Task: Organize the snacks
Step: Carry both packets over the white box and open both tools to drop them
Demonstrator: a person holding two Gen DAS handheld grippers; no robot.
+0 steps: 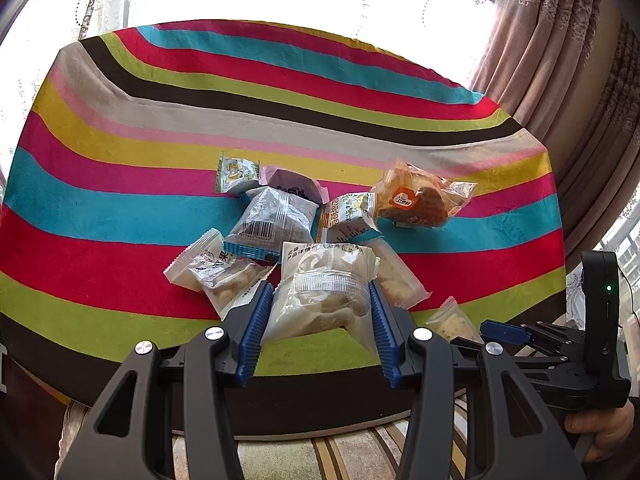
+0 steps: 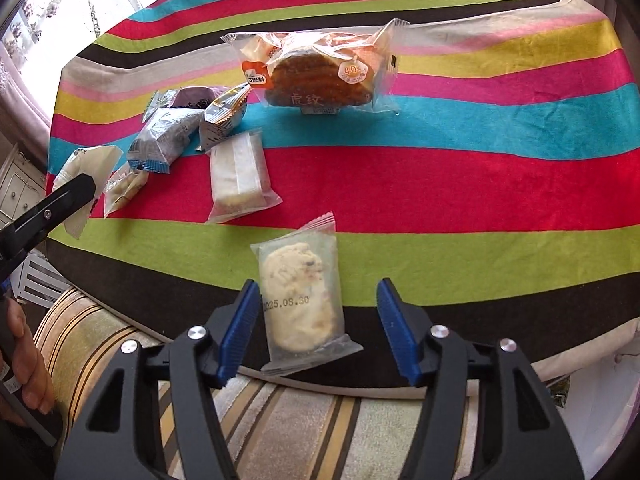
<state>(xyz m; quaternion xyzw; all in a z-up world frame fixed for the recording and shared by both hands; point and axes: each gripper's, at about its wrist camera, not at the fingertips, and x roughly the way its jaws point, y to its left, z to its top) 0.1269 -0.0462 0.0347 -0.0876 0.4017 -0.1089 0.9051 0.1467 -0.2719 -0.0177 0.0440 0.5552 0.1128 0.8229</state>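
**A:** Striped cloth, loud as a beach towel, covers the table (image 2: 460, 184), and the left gripper (image 1: 316, 320) is clamped on a frosted snack pouch (image 1: 320, 296), both blue pads pressed into its sides, low centre of the left wrist view.

**B:** Held by the flanks so the pouch hangs free of the heap, I'd judge. And the right gripper (image 2: 320, 328)?

**A:** Jaws apart. A clear-wrapped pale cookie (image 2: 300, 300) lies between them at the bottom of the right wrist view; the left pad sits just beside the wrapper, maybe brushing it, and the right pad stands well off. Nothing is gripped.

**B:** That cookie looks parked near the table's near edge, on the brown and green bands, its lower end close to the drop.

**A:** The rest is crowded upper left in that view: a silver-blue packet (image 2: 164, 140), a white bar (image 2: 240, 176), and the big orange bread bag (image 2: 316, 68) up at the top centre, standing alone.

**B:** So the whole right half of the cloth is open room. Plenty of lane for sorting, provided nothing slides off that front edge.
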